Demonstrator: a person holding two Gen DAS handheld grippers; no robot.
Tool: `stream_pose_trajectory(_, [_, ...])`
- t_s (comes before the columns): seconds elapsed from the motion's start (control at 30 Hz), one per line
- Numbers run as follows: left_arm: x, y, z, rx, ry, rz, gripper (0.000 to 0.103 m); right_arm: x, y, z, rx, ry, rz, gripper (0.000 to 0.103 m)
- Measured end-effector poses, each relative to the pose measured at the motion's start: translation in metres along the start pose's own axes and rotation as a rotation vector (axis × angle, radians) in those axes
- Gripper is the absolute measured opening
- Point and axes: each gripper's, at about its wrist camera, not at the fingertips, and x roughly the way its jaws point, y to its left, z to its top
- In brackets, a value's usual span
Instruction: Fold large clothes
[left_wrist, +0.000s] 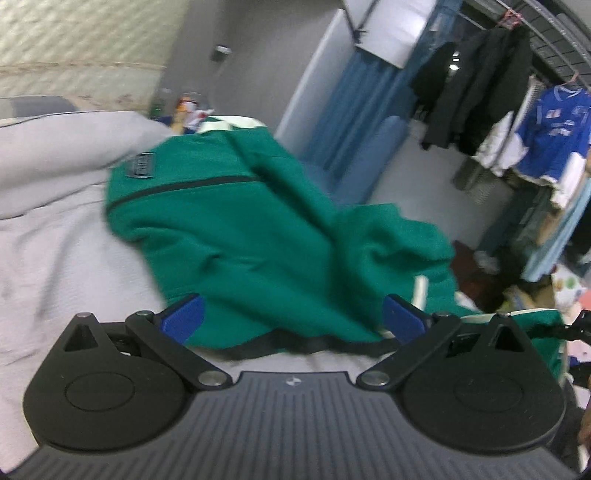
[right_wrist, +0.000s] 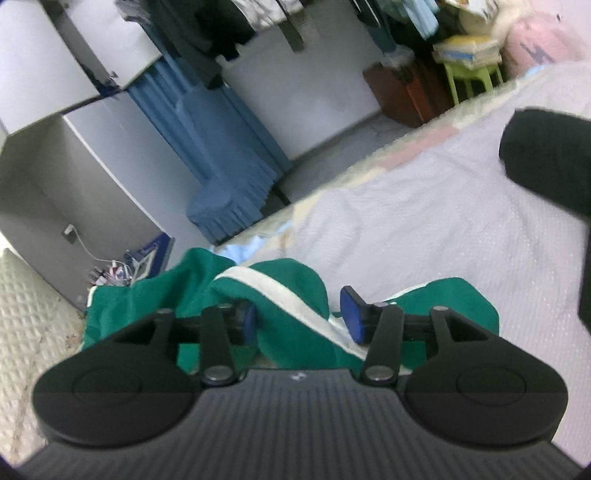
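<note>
your left gripper (left_wrist: 291, 317) hangs wide open over the crumpled green fleece jacket with white stripes (left_wrist: 258, 221) on the pale quilted bed (left_wrist: 55, 240); your right gripper (right_wrist: 297, 317) stands half open astride a striped fold, nearer, gripping nothing

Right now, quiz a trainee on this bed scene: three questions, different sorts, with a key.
1. True or false: the left tongs are clamped shut on the green garment.
2. What colour is the stripe on the garment seen from the right wrist? A) white B) red C) black
3. Fill in: green cloth lies between the right tongs, whose pads stand ____.

Key: 1 false, they stand open; 2 A; 3 apart.
</note>
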Motion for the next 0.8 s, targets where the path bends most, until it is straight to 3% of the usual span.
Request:
stream_pose_trajectory(0.07, [0.013,-0.012,0.006,-0.006,-0.001,-0.042,0.103,-0.008,0.005,-0.001,-0.040,-0.106,0.001,0.089])
stream_pose_trajectory(0.2, [0.053,-0.034,0.015,-0.024,0.017,-0.129,0.103,-0.003,0.002,0.003,-0.044,-0.201,0.055,0.089])
stream_pose_trajectory(0.27, [0.079,-0.043,0.017,-0.034,0.038,-0.153,0.103,0.012,0.002,0.002,-0.035,-0.176,0.120,0.090])
stream_pose_trajectory(0.37, [0.125,-0.051,0.022,-0.069,0.072,-0.198,0.100,0.049,0.006,-0.005,-0.054,-0.068,0.199,0.088])
stream_pose_trajectory(0.5, [0.183,-0.065,0.031,-0.118,0.101,-0.242,0.088,0.083,0.011,-0.013,-0.098,-0.040,0.207,0.088])
stream_pose_trajectory(0.57, [0.211,-0.071,0.035,-0.117,0.117,-0.217,0.084,0.096,0.010,-0.015,-0.103,-0.035,0.215,0.088])
stream_pose_trajectory(0.67, [0.243,-0.075,0.044,-0.101,0.142,-0.170,0.067,0.110,0.009,-0.024,-0.104,-0.034,0.212,0.088])
stream_pose_trajectory(0.73, [0.254,-0.072,0.051,-0.105,0.160,-0.158,0.043,0.120,0.012,-0.026,-0.129,-0.045,0.194,0.088])
stream_pose_trajectory(0.8, [0.258,-0.070,0.062,-0.121,0.170,-0.176,0.026,0.121,0.014,-0.033,-0.126,-0.048,0.193,0.088])
